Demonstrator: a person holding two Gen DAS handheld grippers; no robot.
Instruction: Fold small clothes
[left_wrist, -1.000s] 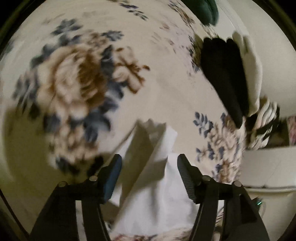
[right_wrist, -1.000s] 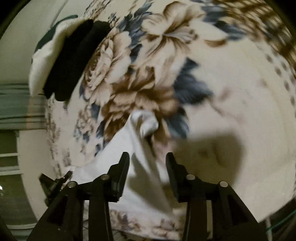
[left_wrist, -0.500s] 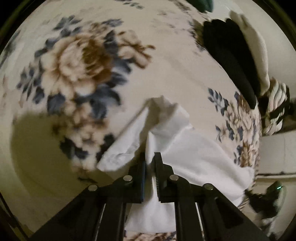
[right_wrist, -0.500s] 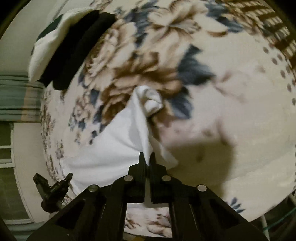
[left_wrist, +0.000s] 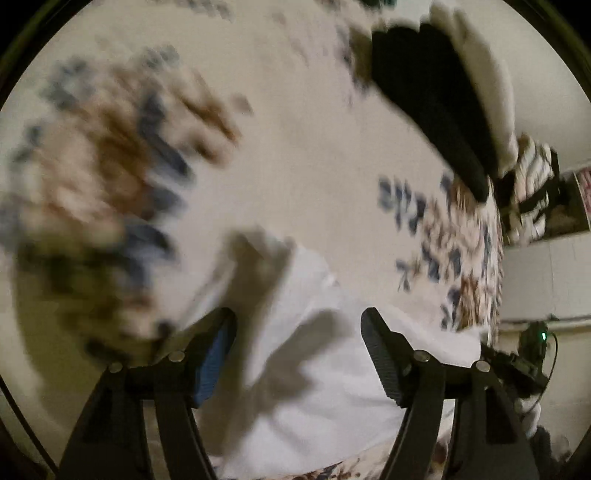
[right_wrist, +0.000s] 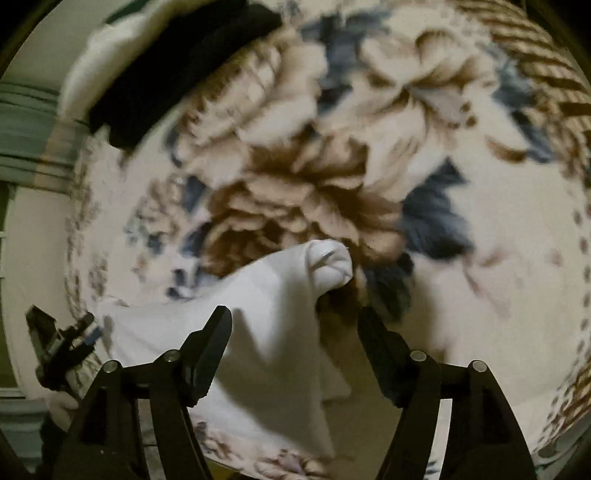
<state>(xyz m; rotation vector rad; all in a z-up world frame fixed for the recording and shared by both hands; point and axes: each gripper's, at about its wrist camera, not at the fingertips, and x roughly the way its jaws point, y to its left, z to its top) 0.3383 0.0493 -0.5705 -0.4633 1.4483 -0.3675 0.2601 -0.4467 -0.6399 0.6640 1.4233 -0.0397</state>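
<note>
A small white garment (left_wrist: 314, 354) lies on the floral bedspread (left_wrist: 295, 147), rumpled and partly folded, with a bunched tip pointing away. It also shows in the right wrist view (right_wrist: 266, 317), its rolled tip near the centre. My left gripper (left_wrist: 297, 328) is open, its jaws straddling the white cloth without holding it. My right gripper (right_wrist: 293, 328) is open too, its jaws apart over the garment's near edge. The left gripper also shows in the right wrist view (right_wrist: 59, 347) at the lower left.
A stack of folded clothes, black (left_wrist: 436, 96) on white, lies at the far edge of the bed; it also shows in the right wrist view (right_wrist: 177, 62). The bedspread (right_wrist: 480, 221) spreads to the right. The right gripper (left_wrist: 528, 350) shows at the left view's right edge.
Both grippers were shut on the white garment half a second ago; both have now opened and let it go. The garment has settled lower on the bedspread. The left view is motion-blurred.
</note>
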